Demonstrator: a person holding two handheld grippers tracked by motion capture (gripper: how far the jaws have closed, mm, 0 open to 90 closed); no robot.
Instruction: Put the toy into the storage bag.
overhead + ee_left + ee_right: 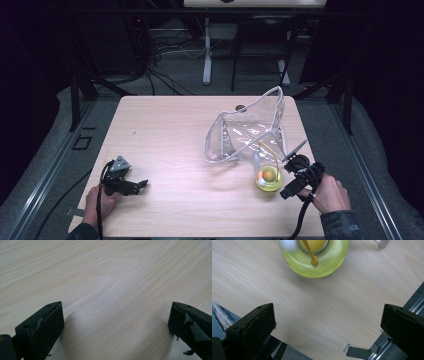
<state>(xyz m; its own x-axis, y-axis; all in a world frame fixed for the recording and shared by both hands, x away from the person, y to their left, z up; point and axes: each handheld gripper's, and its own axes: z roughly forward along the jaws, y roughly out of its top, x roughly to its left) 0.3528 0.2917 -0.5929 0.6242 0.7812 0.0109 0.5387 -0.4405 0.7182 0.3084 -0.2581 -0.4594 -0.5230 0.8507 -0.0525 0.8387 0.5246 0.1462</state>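
A clear plastic zip pouch stands open on the right half of the wooden table. In front of it sits a yellow-green bottle with a thin yellow loop; it lies near the top edge of the right gripper view. My right gripper hovers just right of the bottle, open, with nothing between its jaws. Low over the table's front left, my left gripper is open too, and bare wood lies between its jaws.
The table's right edge and a metal rail lie close under the right gripper. Beyond the far edge stand dark frames, cables and a white stand leg. Bare wood spans the table's middle and left.
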